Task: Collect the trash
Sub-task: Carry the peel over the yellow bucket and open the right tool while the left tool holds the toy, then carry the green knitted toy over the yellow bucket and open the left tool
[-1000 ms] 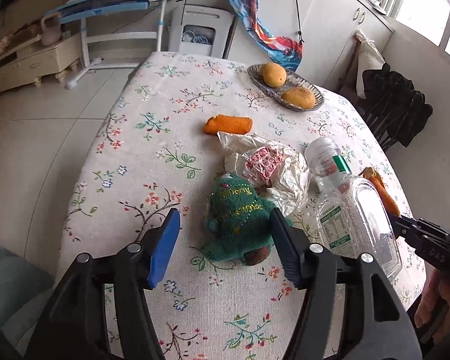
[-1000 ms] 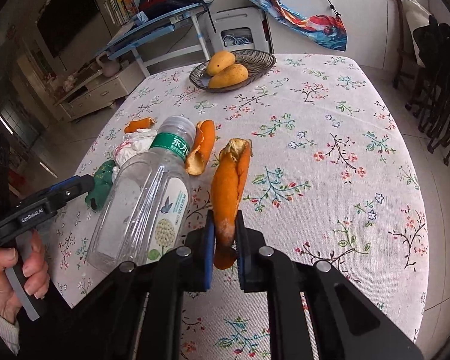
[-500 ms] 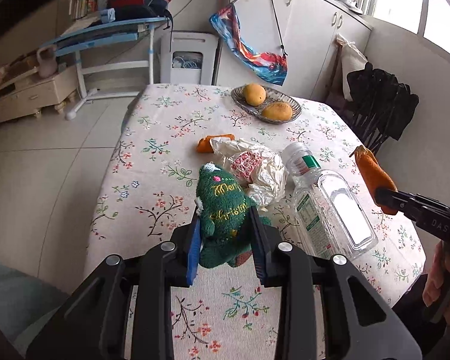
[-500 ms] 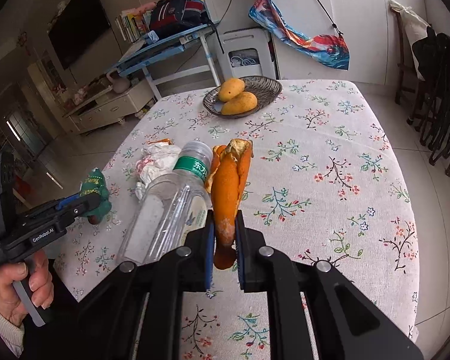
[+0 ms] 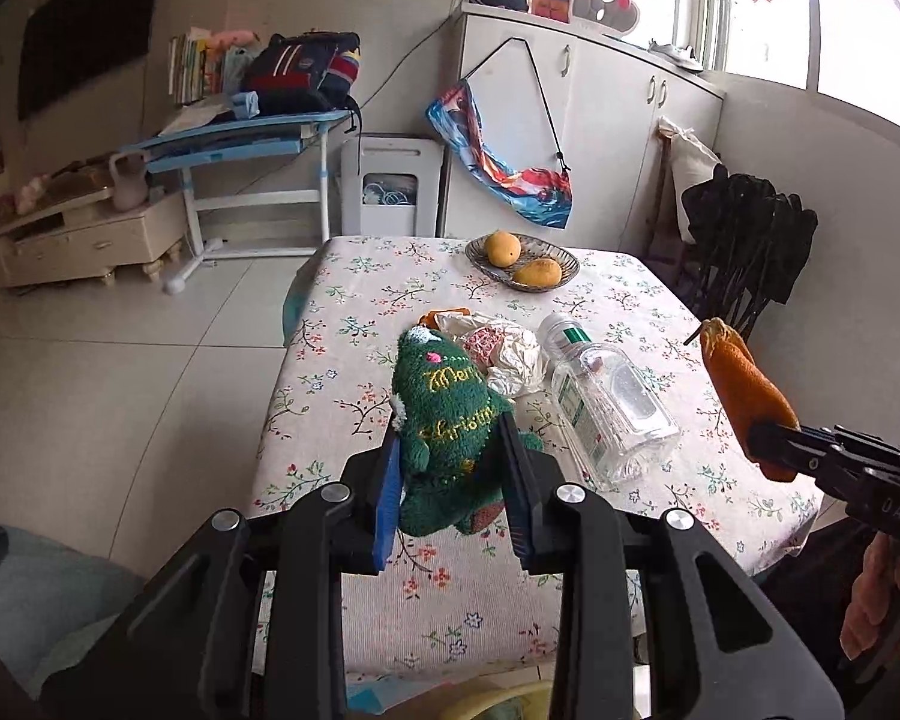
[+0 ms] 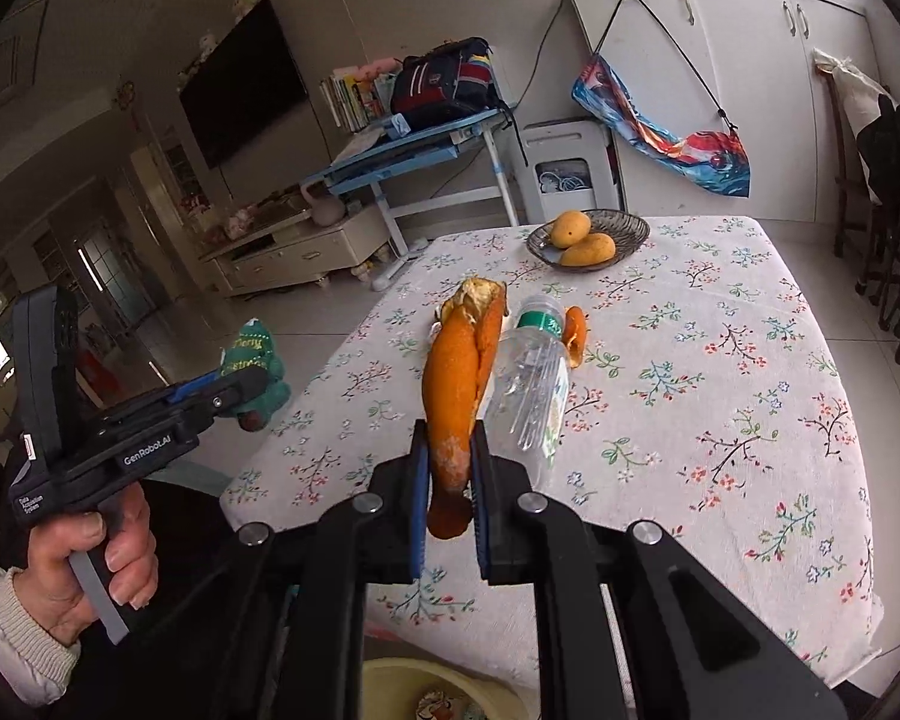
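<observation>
— While we are lifting above the table [image 5: 354,360], what are we gripping?
— Our left gripper [image 5: 453,474] is clamping the green plush toy [image 5: 450,420]; our right gripper [image 6: 447,468] is pinching the orange peel [image 6: 459,396] beside the bottle [image 6: 534,384].

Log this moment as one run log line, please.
left tool: shut on green plush tree | right tool: shut on orange peel | plastic bottle: lying on table

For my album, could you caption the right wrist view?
Right gripper holds an orange peel above the flowered table.
</observation>
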Available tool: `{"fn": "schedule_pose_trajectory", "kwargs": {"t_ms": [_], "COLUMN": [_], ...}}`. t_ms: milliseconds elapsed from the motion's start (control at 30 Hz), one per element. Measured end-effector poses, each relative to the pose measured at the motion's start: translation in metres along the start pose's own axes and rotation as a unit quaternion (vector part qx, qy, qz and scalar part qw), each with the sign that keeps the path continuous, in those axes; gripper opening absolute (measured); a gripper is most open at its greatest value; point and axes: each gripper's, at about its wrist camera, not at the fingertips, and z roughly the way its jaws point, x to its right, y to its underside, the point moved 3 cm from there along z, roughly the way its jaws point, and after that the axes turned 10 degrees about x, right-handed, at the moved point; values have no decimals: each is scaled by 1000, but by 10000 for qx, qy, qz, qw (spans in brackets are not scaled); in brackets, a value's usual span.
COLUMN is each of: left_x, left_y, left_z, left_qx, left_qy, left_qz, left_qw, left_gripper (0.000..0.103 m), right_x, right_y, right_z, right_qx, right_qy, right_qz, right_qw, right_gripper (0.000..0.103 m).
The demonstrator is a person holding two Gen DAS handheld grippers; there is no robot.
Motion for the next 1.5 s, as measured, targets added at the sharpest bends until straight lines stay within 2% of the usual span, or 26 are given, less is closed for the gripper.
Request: {"fn": "schedule_pose_trajectory", "kwargs": {"t_ms": [133, 233, 333, 567, 667, 700, 733, 867, 1000, 1133, 1233, 1367, 1500], "left_x": [1, 1, 0, 2, 3, 3, 4, 9, 16, 25, 32, 45, 63], "left_y": [7, 12, 14, 18, 19, 20, 20, 25, 27, 31, 34, 45, 68], "left_z": [-19, -30, -39, -57, -64, -65, -67, -74, -80, -89, -94, -100, -99], "left_qx": [40, 46, 73, 142, 151, 148, 148, 126, 124, 137, 127, -10, -365], "left_qy": [-23, -29, -34, -26, -33, -28, -27, -23, -5, 13, 45, 192, 442], "left_qz": [72, 109, 128, 183, 209, 213, 224, 276, 376, 510, 628, 796, 1046], "left_qw": [10000, 9999, 9999, 9997, 9997, 9997, 9996, 9995, 9992, 9986, 9979, 9966, 9929], "left_gripper": [28, 28, 28, 28, 29, 29, 28, 29, 29, 29, 29, 29, 29], "right_x": [-21, -40, -57, -84, -86, -85, -84, -73, -64, -47, -36, -25, -13], "right_y": [25, 47, 74, 145, 158, 157, 156, 139, 118, 92, 79, 65, 53], "right_z": [-7, -8, -3, 16, 23, 23, 21, 13, -7, -27, -43, -63, -78], "right_qx": [-311, -682, -1235, -2702, -3050, -2999, -2943, -2465, -1637, -801, -273, 363, 770], "right_qy": [-238, -463, -705, -930, -938, -857, -853, -728, -463, -73, 286, 742, 997], "right_qz": [-111, -247, -418, -936, -997, -1037, -1018, -762, -502, -227, -93, -1, 115], "right_qw": [9992, 9963, 9890, 9537, 9425, 9444, 9464, 9634, 9841, 9965, 9992, 9966, 9920], "right_gripper": [13, 13, 13, 14, 25, 37, 40, 42, 52, 56, 59, 65, 68]}}
